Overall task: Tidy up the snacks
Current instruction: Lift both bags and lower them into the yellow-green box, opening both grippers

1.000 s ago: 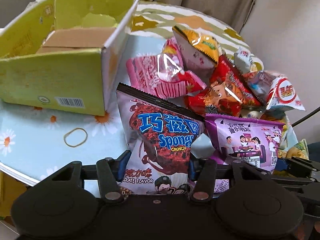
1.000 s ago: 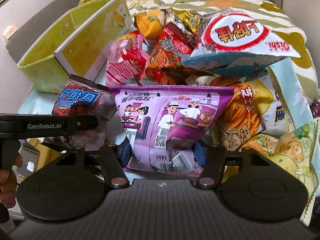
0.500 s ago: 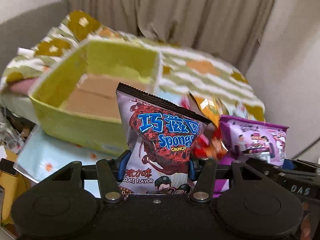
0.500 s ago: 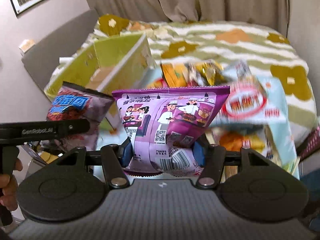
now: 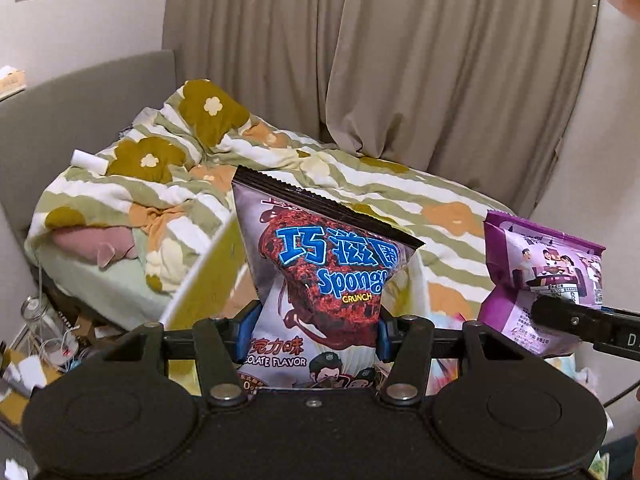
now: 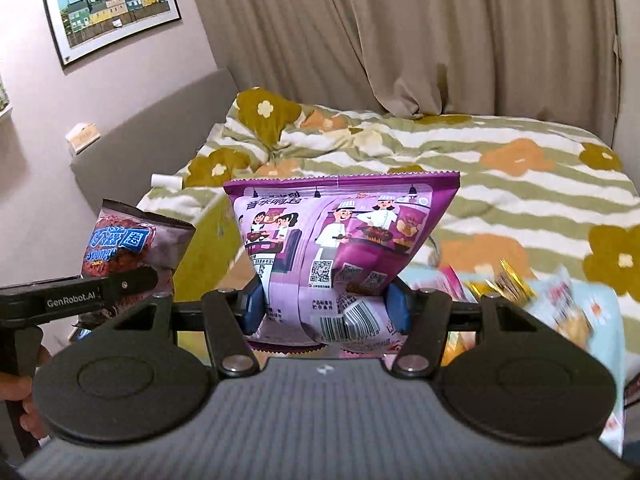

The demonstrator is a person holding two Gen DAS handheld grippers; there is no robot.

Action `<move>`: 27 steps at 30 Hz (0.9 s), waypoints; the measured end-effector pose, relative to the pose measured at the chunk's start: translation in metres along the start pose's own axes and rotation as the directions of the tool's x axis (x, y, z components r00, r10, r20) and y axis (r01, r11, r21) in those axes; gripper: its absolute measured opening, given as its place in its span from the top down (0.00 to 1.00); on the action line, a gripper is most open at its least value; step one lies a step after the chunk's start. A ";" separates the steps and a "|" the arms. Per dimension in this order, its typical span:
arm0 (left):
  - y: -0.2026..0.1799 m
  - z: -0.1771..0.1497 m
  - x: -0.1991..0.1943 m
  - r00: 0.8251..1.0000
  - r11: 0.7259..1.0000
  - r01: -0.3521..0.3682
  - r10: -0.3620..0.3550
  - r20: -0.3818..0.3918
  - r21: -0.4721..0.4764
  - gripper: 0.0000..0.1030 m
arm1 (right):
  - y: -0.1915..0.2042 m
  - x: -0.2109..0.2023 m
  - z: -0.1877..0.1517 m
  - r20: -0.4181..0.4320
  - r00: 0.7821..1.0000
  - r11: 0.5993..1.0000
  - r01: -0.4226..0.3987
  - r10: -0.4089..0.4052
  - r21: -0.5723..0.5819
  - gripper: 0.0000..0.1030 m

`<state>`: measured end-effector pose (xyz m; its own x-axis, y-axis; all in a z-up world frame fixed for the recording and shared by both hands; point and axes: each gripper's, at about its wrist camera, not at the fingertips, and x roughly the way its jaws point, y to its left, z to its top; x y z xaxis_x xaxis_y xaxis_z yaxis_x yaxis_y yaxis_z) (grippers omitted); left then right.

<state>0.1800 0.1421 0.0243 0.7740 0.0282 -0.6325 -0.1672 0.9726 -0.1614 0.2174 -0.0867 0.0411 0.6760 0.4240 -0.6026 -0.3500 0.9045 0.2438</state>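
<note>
My left gripper (image 5: 314,334) is shut on a brown chocolate Sponge Crunch bag (image 5: 324,280) and holds it upright in the air. My right gripper (image 6: 328,308) is shut on a purple snack bag (image 6: 340,240), also raised. Each bag shows in the other view: the purple one at the right of the left wrist view (image 5: 540,276), the chocolate one at the left of the right wrist view (image 6: 128,248). The yellow-green cardboard box (image 5: 212,276) lies below and behind the chocolate bag, mostly hidden; it also shows in the right wrist view (image 6: 210,248). Blurred loose snacks (image 6: 500,284) lie low at the right.
A bed with a striped flower quilt (image 5: 168,184) fills the background, with beige curtains (image 5: 400,60) behind and a grey headboard (image 5: 80,92) at the left. Clutter and a glass bottle (image 5: 36,312) sit on the floor at the left. A framed picture (image 6: 112,8) hangs on the wall.
Both grippers have risen and tilted up with their bags. The table, box and snack pile have dropped to the bottom of the views; the bed and curtains now fill them.
</note>
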 end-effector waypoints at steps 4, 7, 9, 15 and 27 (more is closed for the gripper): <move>0.022 0.028 0.039 0.999 0.999 0.033 -0.032 -0.030 0.016 0.43 | 0.023 0.045 0.029 -0.027 0.999 0.999 0.024 -0.023 0.043 0.28; 0.034 0.045 0.073 0.996 0.998 0.061 -0.059 -0.067 0.034 0.43 | 0.037 0.075 0.043 -0.048 0.997 0.996 0.062 -0.059 0.068 0.28; 0.040 0.054 0.098 0.993 0.996 0.077 -0.071 -0.094 0.056 0.43 | 0.044 0.096 0.048 -0.059 0.993 0.992 0.102 -0.097 0.078 0.28; 0.047 0.059 0.159 0.977 0.985 0.130 -0.109 -0.181 0.109 0.43 | 0.048 0.144 0.051 -0.098 0.984 0.977 0.163 -0.150 0.140 0.28; 0.058 0.057 0.156 0.975 0.992 0.089 -0.068 -0.210 0.094 0.06 | 0.046 0.161 0.056 -0.141 0.977 0.974 0.177 -0.157 0.142 0.28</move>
<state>0.3258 0.2161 -0.0409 0.6383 -0.0870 -0.7649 -0.0391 0.9886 -0.1451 0.3468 0.0253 -0.0019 0.6242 0.2658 -0.7346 -0.1289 0.9625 0.2387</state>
